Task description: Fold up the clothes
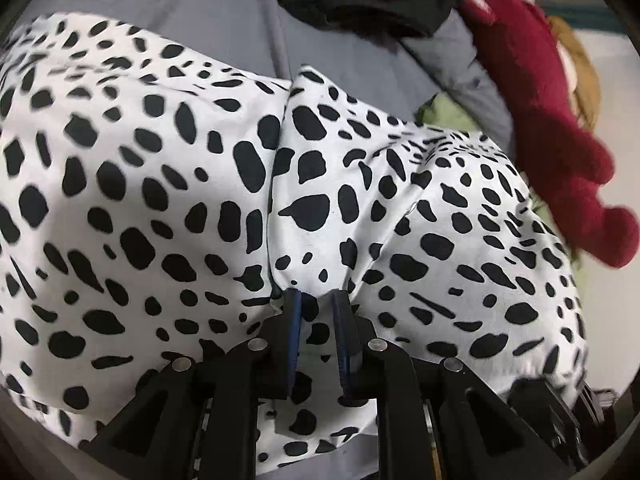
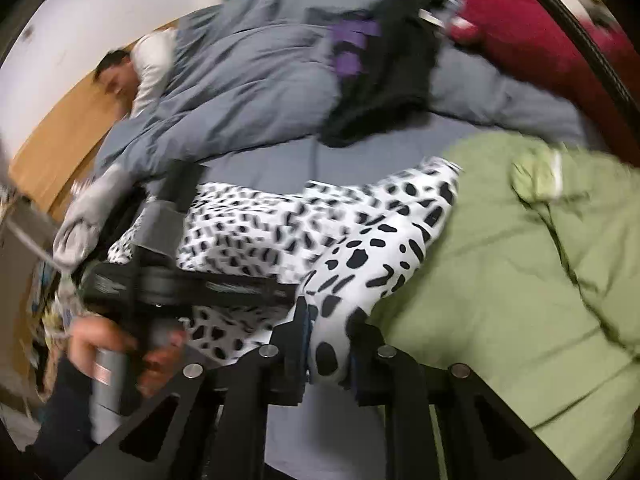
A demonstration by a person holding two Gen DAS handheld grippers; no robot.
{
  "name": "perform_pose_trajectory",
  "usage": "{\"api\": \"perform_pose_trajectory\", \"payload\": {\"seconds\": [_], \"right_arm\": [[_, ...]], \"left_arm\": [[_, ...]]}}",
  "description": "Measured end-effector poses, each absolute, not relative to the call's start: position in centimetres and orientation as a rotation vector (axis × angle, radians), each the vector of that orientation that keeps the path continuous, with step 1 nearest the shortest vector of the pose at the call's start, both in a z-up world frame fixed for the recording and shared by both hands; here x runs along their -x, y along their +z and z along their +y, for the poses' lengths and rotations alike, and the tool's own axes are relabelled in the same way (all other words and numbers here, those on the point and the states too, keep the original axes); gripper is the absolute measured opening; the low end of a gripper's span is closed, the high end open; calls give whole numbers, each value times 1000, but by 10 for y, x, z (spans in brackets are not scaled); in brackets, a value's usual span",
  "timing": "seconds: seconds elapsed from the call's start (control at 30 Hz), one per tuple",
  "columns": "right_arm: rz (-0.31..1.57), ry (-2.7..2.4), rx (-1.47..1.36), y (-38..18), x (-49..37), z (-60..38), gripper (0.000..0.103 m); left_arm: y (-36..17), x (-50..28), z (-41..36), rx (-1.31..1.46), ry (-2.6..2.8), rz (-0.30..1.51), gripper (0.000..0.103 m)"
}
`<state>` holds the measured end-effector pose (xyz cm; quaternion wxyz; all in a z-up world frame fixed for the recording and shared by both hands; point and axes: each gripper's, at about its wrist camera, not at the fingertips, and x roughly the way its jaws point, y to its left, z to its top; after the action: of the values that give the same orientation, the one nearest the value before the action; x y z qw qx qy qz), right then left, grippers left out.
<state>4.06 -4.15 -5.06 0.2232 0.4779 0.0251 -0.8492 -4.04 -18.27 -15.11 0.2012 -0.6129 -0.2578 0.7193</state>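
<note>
The white garment with black spots (image 1: 168, 184) lies spread over a bed covered by a grey sheet (image 1: 224, 24), filling most of the left wrist view. The left hand-held gripper (image 1: 316, 300) sits at the near edge of this spotted cloth, its blue-padded fingers (image 1: 295, 320) pinching a raised fold of it between them. In the right wrist view the right hand-held gripper (image 2: 328, 340) likewise has its two fingers closed on a bunched strip of the same spotted garment (image 2: 360, 264), which runs away from it toward the far side. Just right of that strip a light green garment (image 2: 520, 280) lies on the bed, touching the spotted cloth. Farther off, a grey quilt (image 2: 240, 92) is heaped across the bed with a black garment bearing a purple patch (image 2: 384, 72) on top of it, and a dark red plush toy (image 1: 552, 120) lies at the far right. At the near left the person's left hand (image 2: 120, 352) grips the handle of its gripper, which reaches right toward the spotted cloth.
</note>
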Motion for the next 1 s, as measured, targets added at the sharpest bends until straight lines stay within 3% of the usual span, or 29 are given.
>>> {"api": "perform_pose_trajectory", "payload": {"seconds": [0.17,0.23,0.3,0.6,0.7,0.77,0.87,1.0], "right_arm": [[248,-2291,-1223,-29,-47,-94,15],[320,-2257,-1185,-21,-50,-119,15],[385,-2215,-1160,-18,-53,-144,14],[575,-1926,-1235,-80,-48,-274,12],[556,-1842,-1359,-114,-45,-291,24],[490,-1837,-1371,-111,-49,-281,41],[400,-1898,-1305,-85,-58,-247,46],[462,-2087,-1274,-67,-58,-207,58]], "left_arm": [[-152,21,-244,1576,1889,-1095,16],[-150,10,-269,1521,1902,-1191,22],[-143,-5,-297,1474,1984,-1246,35],[-119,-56,-405,1516,2285,-1309,35],[-125,-67,-422,1509,2292,-1355,35],[-130,-73,-433,1481,2274,-1386,35],[-128,-68,-428,1420,2230,-1392,35],[-112,-58,-407,1370,2204,-1316,35]]}}
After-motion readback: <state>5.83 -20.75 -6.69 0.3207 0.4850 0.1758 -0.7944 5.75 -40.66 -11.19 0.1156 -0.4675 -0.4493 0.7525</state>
